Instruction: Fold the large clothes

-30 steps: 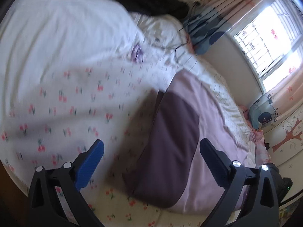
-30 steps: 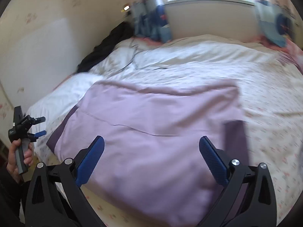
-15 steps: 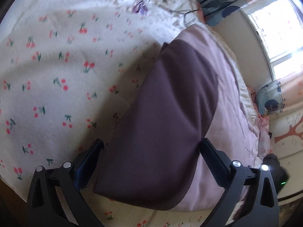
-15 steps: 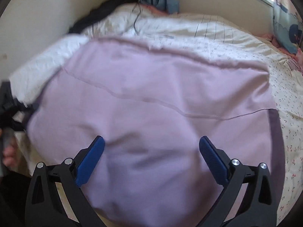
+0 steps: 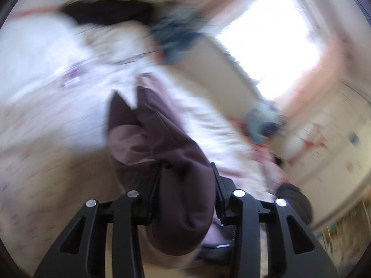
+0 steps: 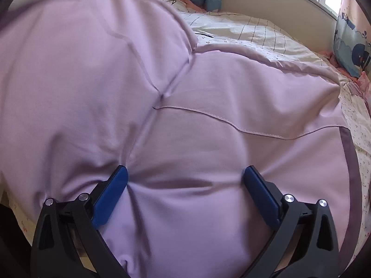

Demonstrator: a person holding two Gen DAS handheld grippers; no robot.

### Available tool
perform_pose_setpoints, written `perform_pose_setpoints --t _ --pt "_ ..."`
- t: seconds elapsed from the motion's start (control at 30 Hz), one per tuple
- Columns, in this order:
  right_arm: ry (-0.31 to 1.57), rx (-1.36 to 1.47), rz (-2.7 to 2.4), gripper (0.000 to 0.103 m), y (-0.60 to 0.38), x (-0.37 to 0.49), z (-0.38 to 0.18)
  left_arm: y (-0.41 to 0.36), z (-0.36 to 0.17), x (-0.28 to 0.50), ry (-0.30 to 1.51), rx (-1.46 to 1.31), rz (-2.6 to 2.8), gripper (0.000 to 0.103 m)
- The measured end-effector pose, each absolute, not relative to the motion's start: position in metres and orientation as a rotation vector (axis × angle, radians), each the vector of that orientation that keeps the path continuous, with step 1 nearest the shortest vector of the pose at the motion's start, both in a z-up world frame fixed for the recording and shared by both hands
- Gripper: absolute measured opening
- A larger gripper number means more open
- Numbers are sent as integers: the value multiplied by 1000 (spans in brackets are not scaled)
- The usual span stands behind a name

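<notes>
A large lilac cloth (image 6: 208, 120) with a dark purple border (image 6: 350, 153) lies spread on the bed and fills the right wrist view. My right gripper (image 6: 185, 178) is open, its blue fingers (image 6: 111, 190) pressed onto the cloth near its front edge. In the left wrist view my left gripper (image 5: 186, 178) is shut on a bunched dark purple part of the cloth (image 5: 180, 176) and holds it lifted off the bed. The left part of the cloth rises in a fold in the right wrist view (image 6: 81, 58).
The bed (image 6: 255, 32) has a cream sheet with small flowers. A blue patterned pillow (image 6: 352, 48) lies at the far right, dark clothing (image 5: 104, 11) at the head. A bright window (image 5: 278, 34) and wall stand beyond the bed.
My left gripper has closed on the dark purple end of the cloth and lifted it. My right gripper has dropped lower onto the lilac cloth, still open.
</notes>
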State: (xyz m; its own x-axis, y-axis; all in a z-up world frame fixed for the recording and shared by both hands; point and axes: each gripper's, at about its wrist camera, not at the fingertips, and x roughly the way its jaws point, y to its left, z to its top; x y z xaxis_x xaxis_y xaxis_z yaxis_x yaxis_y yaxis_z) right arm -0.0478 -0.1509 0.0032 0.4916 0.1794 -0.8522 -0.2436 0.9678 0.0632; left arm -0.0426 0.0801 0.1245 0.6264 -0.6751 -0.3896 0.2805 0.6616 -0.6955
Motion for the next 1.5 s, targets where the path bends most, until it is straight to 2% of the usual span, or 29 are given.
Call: perform_pose_setpoints --t 0.1,0.23,0.3,0.47,0.57,0.63,0.73,0.8,0.87,1.03,1.07,1.17,1.3,1.33,1.37,1.43,1.5 --pt "1004 39 317 97 -174 -49 9 -10 170 -49 648 -562 -816 39" --pt "923 262 380 96 -251 -78 35 -112 183 -58 672 -534 -1049 39" --pt "878 402 395 96 -302 -101 42 -160 169 -63 728 -515 -1126 39" --pt "821 777 212 96 -458 -144 31 -253 77 -72 957 -528 -1230 39" --pt "784 758 160 96 -498 -135 50 -284 49 -91 991 -395 -1224 39" --pt "767 665 227 96 -487 -105 82 -292 47 -100 991 -334 -1222 39" --pt "881 441 364 96 -424 -26 119 -293 53 -95 988 -318 -1210 39" --pt "991 283 390 96 -383 14 118 -285 58 -93 983 -333 -1205 40" --pt "1140 145 372 96 -352 48 91 -277 64 -98 998 -279 -1154 37" --pt "1213 290 413 97 -378 74 43 -223 107 -120 922 -206 -1156 40" --pt "1213 302 413 97 -383 67 40 -210 120 -121 871 -170 -1126 44" --pt "1184 315 397 97 -391 51 32 -180 141 -96 771 -168 -955 70" --pt "1062 387 367 97 -405 2 6 -181 116 -46 857 -225 -827 70" --pt "1004 424 359 97 -408 -6 -5 -196 90 -36 947 -198 -829 70" --pt "971 441 347 97 -409 -11 -12 -208 72 -37 960 -143 -808 70" --pt "968 428 329 97 -407 -13 -14 -231 62 -52 894 38 -757 72" --pt "1026 383 331 97 -403 -4 -6 -238 73 -61 898 70 -750 72"
